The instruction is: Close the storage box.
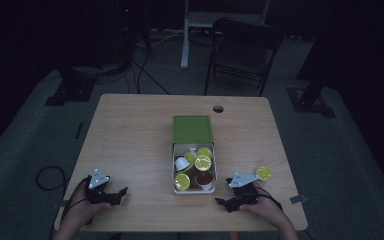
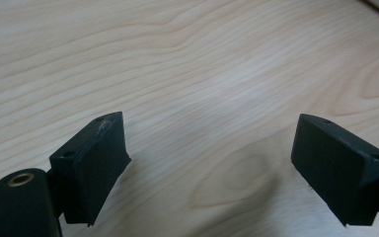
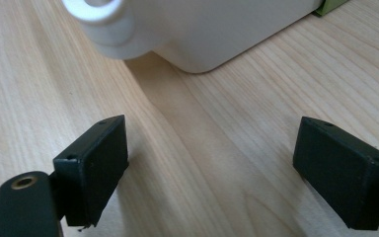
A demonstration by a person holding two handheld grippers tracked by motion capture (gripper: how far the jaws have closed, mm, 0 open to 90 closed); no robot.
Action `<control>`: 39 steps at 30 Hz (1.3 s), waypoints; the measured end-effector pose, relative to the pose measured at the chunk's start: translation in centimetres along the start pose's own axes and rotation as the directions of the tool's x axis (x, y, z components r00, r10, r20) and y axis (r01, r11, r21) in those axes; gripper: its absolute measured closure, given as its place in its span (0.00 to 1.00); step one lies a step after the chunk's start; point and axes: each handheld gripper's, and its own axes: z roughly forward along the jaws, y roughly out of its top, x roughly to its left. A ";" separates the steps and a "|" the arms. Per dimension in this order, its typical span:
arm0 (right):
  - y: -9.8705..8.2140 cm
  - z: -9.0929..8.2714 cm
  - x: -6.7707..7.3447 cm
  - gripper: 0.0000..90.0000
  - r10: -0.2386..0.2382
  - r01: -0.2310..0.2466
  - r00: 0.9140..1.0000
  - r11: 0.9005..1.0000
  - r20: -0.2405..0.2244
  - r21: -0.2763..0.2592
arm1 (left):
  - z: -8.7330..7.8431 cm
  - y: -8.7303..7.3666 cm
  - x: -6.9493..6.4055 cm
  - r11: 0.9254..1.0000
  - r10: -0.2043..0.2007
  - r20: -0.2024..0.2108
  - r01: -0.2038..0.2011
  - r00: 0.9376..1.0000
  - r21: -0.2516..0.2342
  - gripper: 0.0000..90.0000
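Here, two claws are resting low on a pale wooden table (image 1: 130, 135), one held in each of the person's hands at the near edge. The left claw (image 1: 111, 196) is sitting toward the near left corner, well apart from everything else; in the left gripper view (image 2: 212, 163) its jaws are standing wide apart over bare wood, with nothing lying between them. The right claw (image 1: 228, 196) is lying near the right side, just beside a white box (image 1: 174, 170), and in the right gripper view (image 3: 209, 163) its jaws are also standing wide apart and holding nothing, with the box's rounded white corner (image 3: 212, 29) showing ahead of them.

The box is sitting at the middle of the table and is holding a loose heap of small cups: several are showing yellow-green lids (image 1: 203, 162), one is showing a white side (image 1: 181, 163), and one is showing a brown inside (image 1: 204, 178). A green lid (image 1: 193, 129) is lying flat just behind the box, touching its far end. One more yellow-lidded cup (image 1: 264, 173) is sitting alone on the table to the right of the box, just beyond the right claw and close to its grey plate.
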 end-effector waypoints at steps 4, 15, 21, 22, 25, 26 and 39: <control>0.2 -0.2 0.1 0.14 0.018 -0.018 1.000 1.000 0.000 -0.018 | 0.1 0.6 -1.2 0.999 0.052 0.029 -0.052 0.998 0.005 0.16; 0.8 -1.2 0.1 0.14 0.061 -0.060 0.998 0.997 0.017 -0.057 | 0.9 1.9 -4.4 0.989 0.145 0.138 -0.143 0.980 -0.021 0.16; 1.2 -1.5 0.4 0.14 0.083 -0.080 0.996 0.993 0.028 -0.088 | 1.4 2.2 -5.9 0.981 0.192 0.205 -0.183 0.960 -0.059 0.16; 1.4 -1.5 0.4 0.14 0.084 -0.081 0.996 0.993 0.028 -0.091 | 1.5 2.2 -6.0 0.981 0.193 0.209 -0.185 0.959 -0.059 0.16; 1.6 -1.7 0.5 0.14 0.080 -0.077 0.996 0.992 0.030 -0.102 | 1.8 2.5 -6.5 0.979 0.202 0.215 -0.193 0.955 -0.063 0.16; 1.6 -1.7 0.5 0.14 0.079 -0.075 0.996 0.992 0.030 -0.105 | 1.8 2.6 -6.6 0.979 0.205 0.216 -0.195 0.955 -0.068 0.16; 2.1 -2.1 0.6 0.14 0.084 -0.081 0.996 0.986 0.019 -0.143 | 2.3 4.4 -8.0 0.968 0.228 0.269 -0.187 0.936 -0.169 0.16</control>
